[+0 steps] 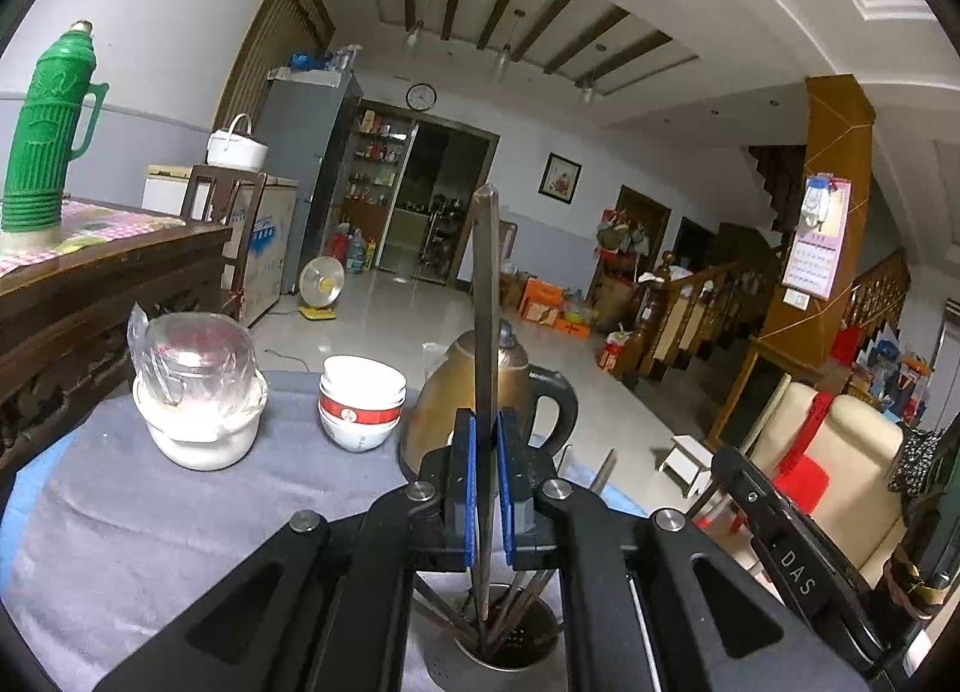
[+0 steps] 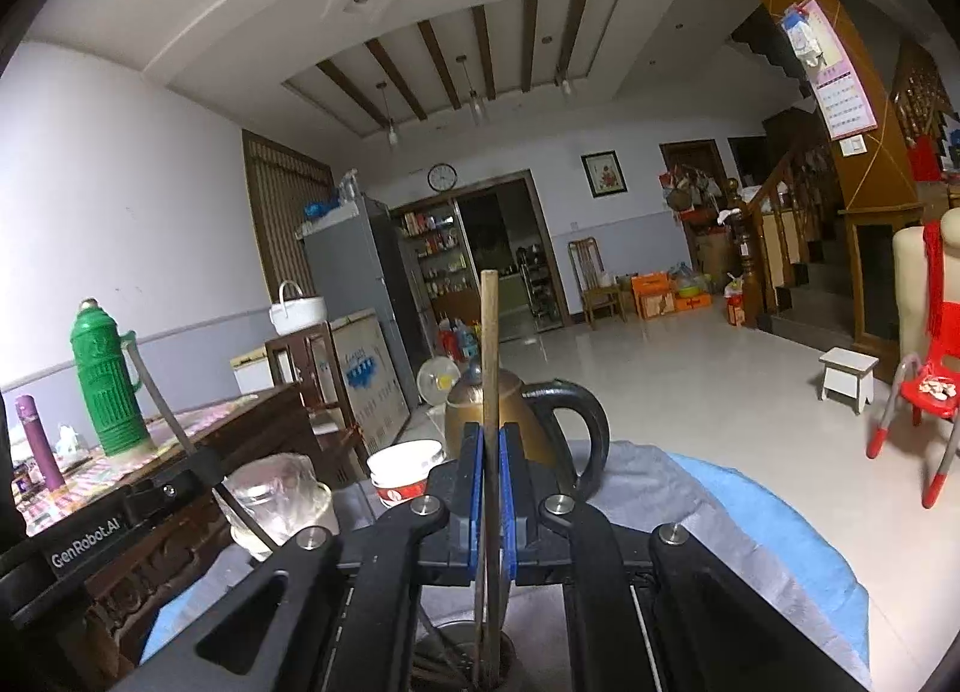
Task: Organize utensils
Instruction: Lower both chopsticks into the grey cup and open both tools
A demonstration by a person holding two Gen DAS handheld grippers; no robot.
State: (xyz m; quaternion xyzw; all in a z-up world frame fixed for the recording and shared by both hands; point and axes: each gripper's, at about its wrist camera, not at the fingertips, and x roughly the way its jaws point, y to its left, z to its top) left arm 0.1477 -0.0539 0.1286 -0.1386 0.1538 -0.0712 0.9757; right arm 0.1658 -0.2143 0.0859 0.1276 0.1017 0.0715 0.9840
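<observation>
Currently, left gripper (image 1: 487, 446) clamps a metal chopstick (image 1: 485, 296) upright over the utensil holder (image 1: 507, 641); right gripper (image 2: 491, 452) clamps a wooden chopstick (image 2: 489, 356) likewise, kettle (image 2: 522, 410) just beyond.

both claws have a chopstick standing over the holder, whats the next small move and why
Probably open the left claw to drop its grey chopstick. The lower end already sits inside the holder among the others. The right claw and its brown chopstick can likely follow.
</observation>
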